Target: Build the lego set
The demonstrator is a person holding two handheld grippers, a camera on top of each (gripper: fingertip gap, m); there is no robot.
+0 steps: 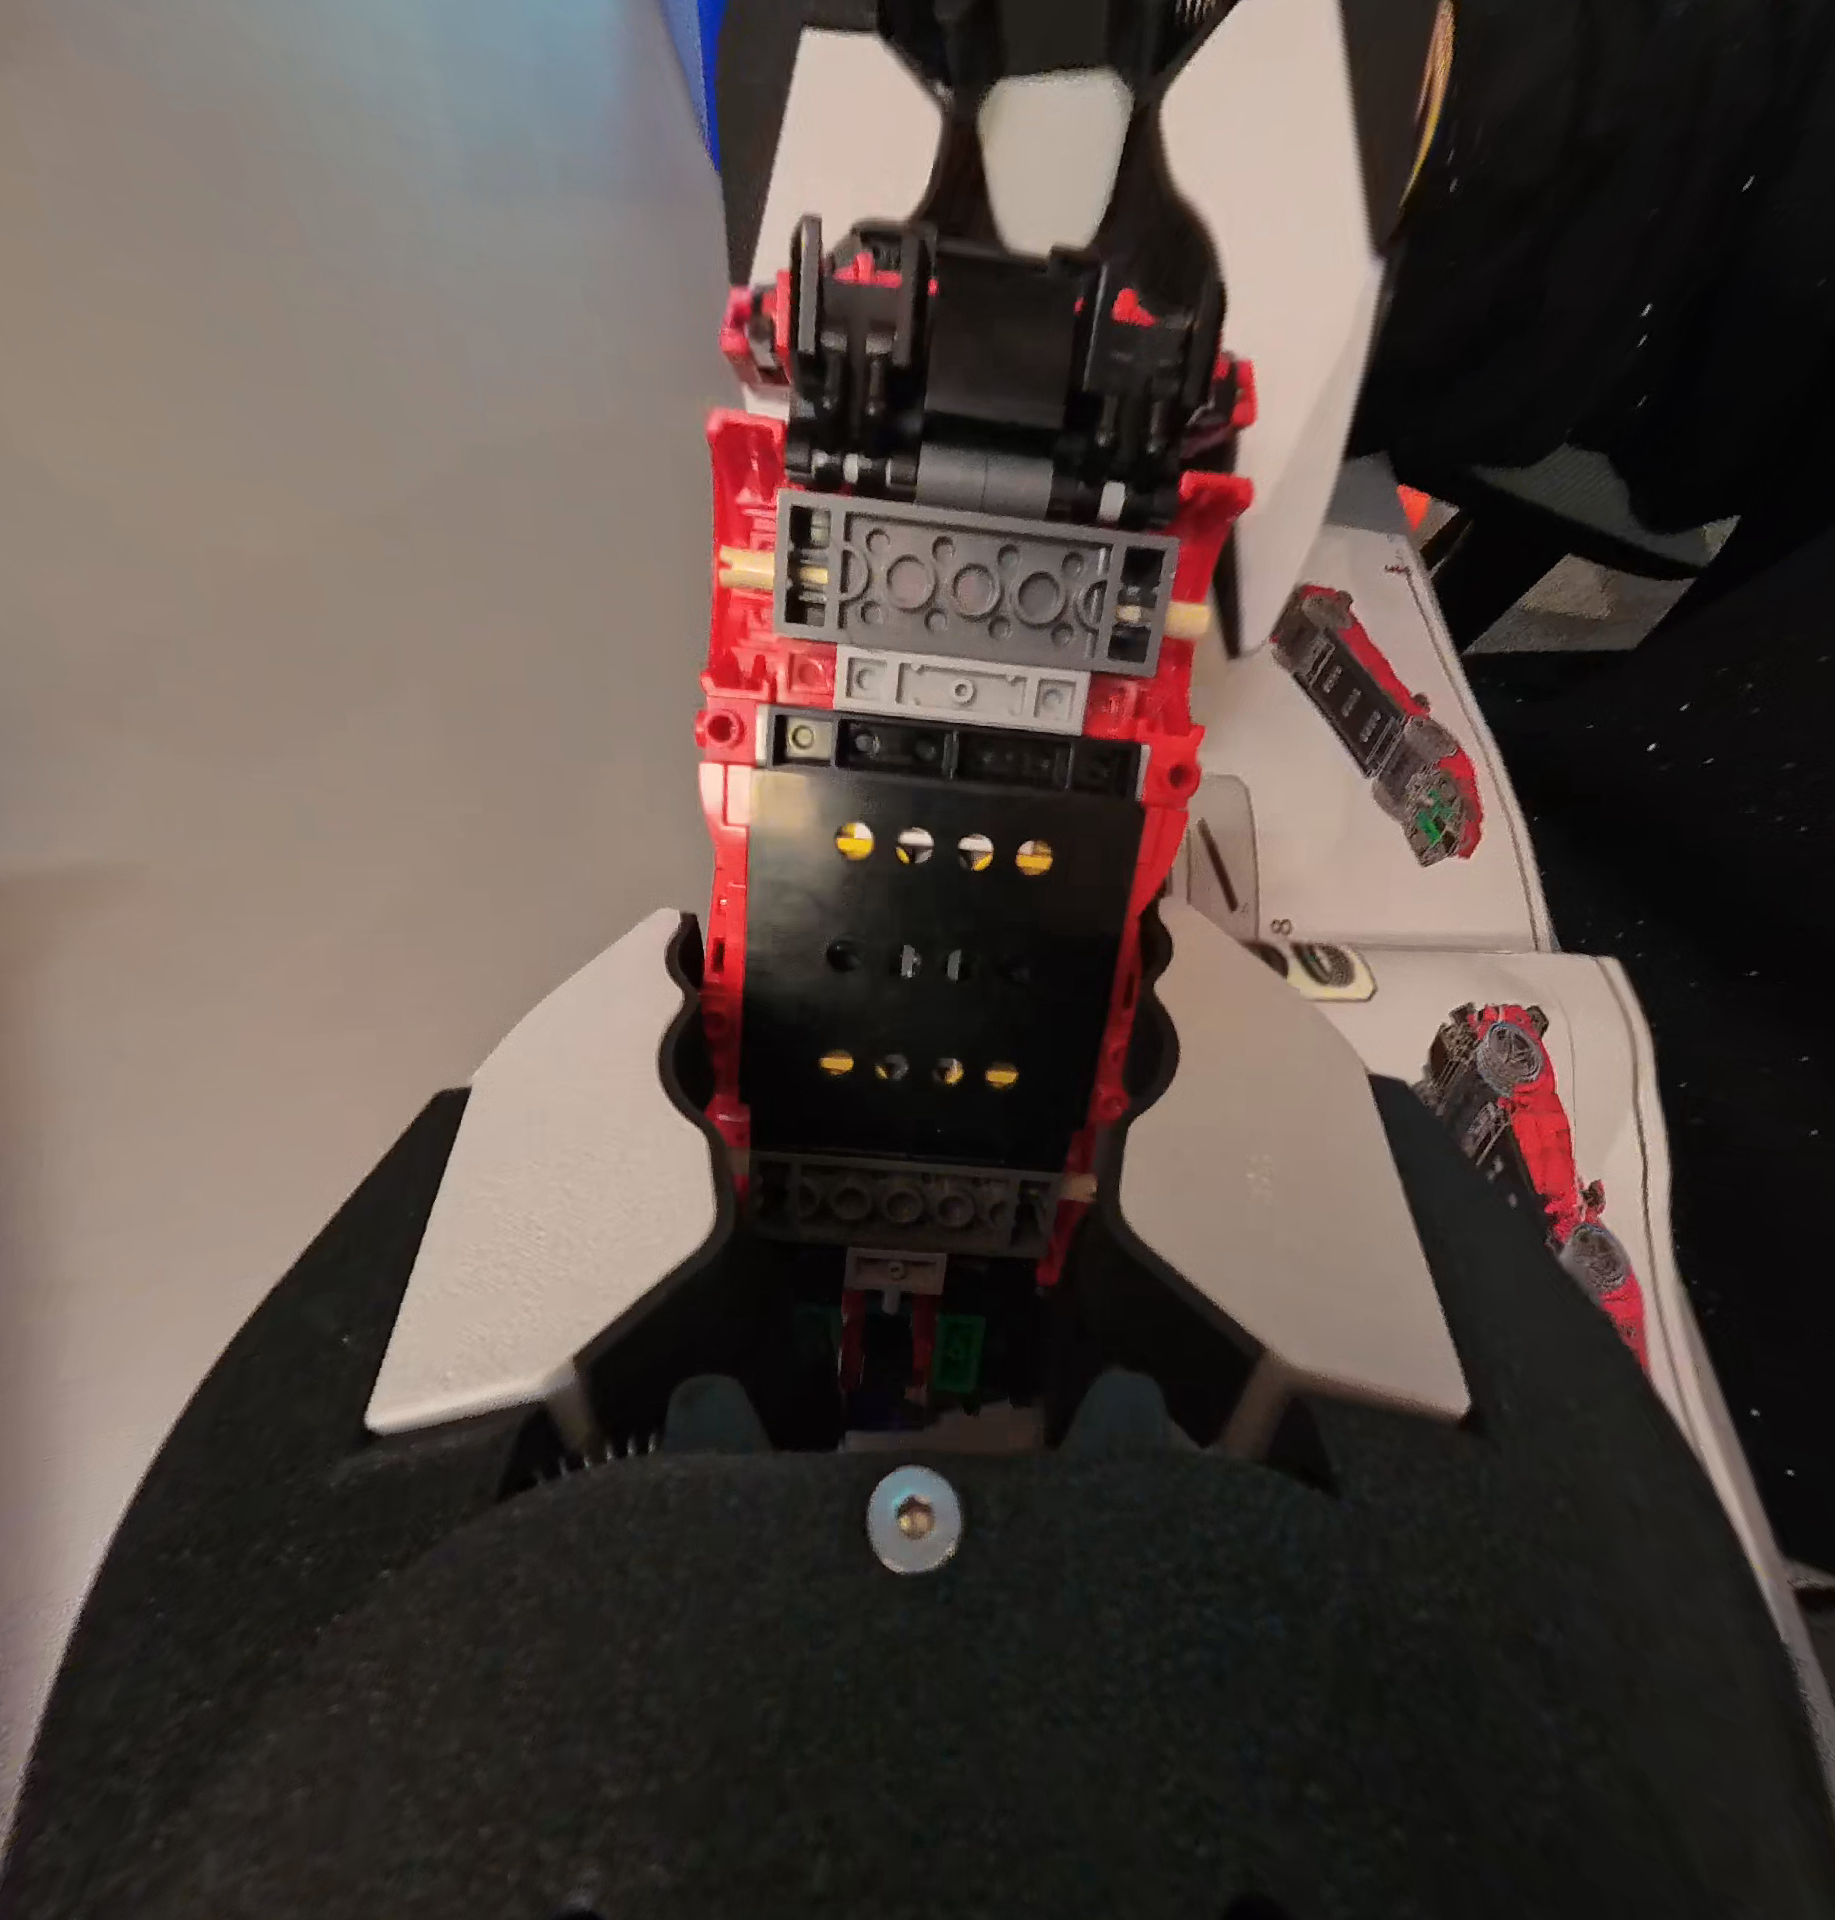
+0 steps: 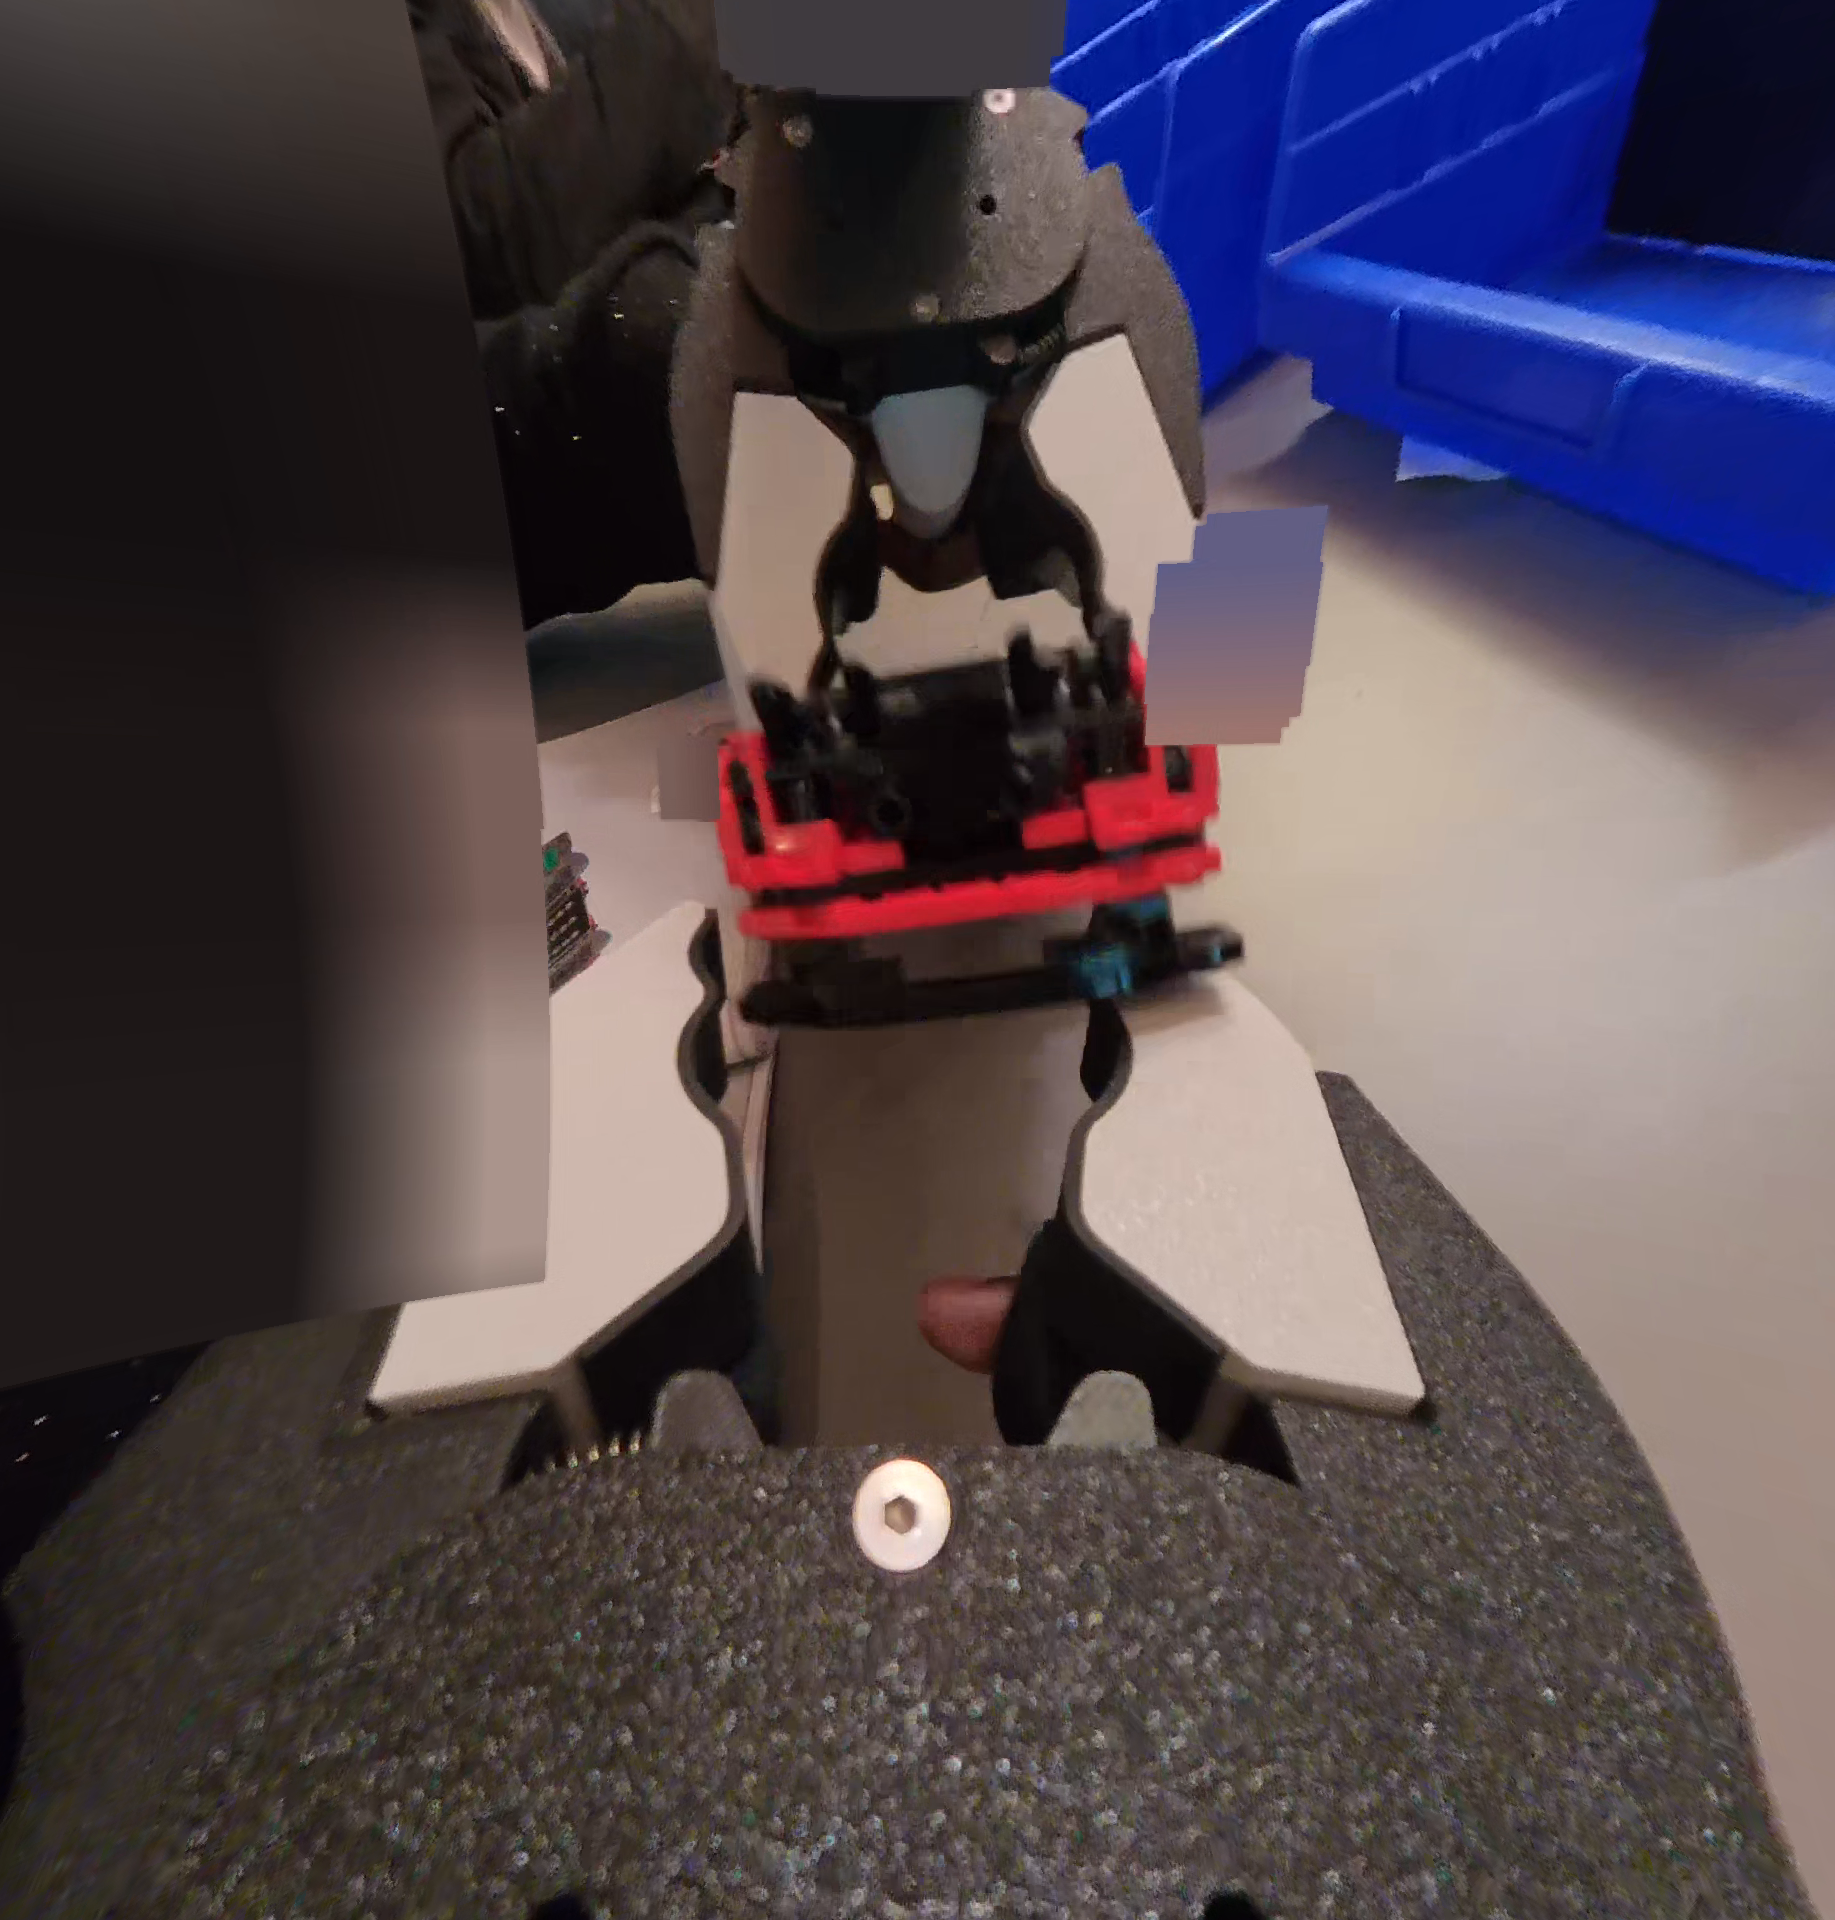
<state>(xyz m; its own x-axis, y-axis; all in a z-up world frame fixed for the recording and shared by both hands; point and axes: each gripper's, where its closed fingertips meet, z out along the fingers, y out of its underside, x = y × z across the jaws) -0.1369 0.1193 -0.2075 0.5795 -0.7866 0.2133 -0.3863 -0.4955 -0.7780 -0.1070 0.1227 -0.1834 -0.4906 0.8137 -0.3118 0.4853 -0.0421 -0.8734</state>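
The lego car is held off the white table between the two tools, underside turned toward the left wrist camera. That underside shows a black plate with three rows of round holes, a dark grey plate with ring-shaped sockets beyond it, a lighter grey strip between them, red bodywork along both edges and tan axle ends poking out at the sides. The left gripper is clamped on the car's flanks, its white fingers pressed against the red sides. From the right wrist view the car's end shows red bumper layers under black brackets; the right gripper has its tips at a black strip with a teal pin, but whether it grips is unclear. An open instruction booklet lies beside, and blue bins stand behind
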